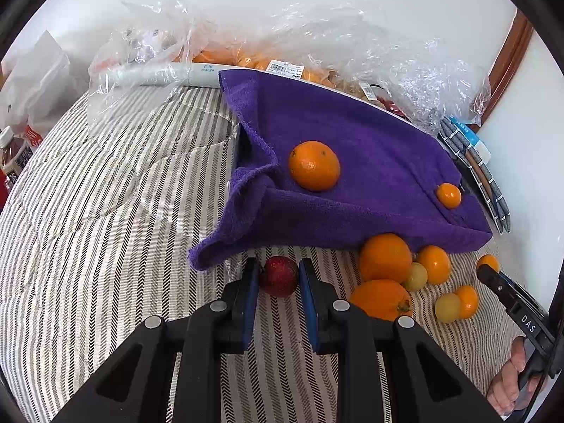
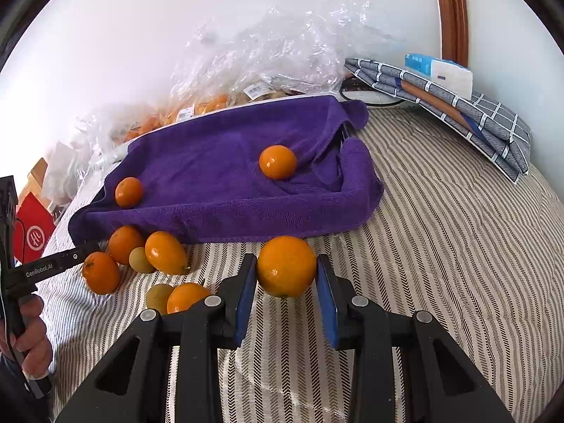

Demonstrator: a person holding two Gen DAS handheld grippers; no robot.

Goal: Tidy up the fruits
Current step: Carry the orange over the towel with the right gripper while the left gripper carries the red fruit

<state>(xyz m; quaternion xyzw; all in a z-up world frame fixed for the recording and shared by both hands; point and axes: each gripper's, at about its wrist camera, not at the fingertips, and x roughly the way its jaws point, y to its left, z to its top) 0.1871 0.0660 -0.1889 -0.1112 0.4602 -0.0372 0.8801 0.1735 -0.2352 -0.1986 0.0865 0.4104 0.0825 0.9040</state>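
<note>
The striped bed (image 1: 88,232) carries everything. On it a purple towel (image 1: 352,162) drapes a tray-like box whose long axis runs from 7 to 1 o'clock in the right wrist view; its open side faces the fruit pile. Behind it, at 12 o'clock, lie clear bags (image 2: 282,53) of oranges, with folded cloths (image 2: 458,105) at 2 o'clock.

Two oranges sit on the towel: a larger one (image 1: 313,165) near its middle and a smaller one (image 1: 448,195) at its near edge. A loose cluster of oranges (image 2: 141,257) and small yellow fruits lies on the bed just in front of the towel.

The right gripper (image 2: 286,278) has its jaws apart, flanking a big orange (image 2: 286,266), the pads close to it. The left gripper (image 1: 278,278) likewise brackets a small red fruit (image 1: 279,275), stem end toward 3 o'clock, jaws apart.
</note>
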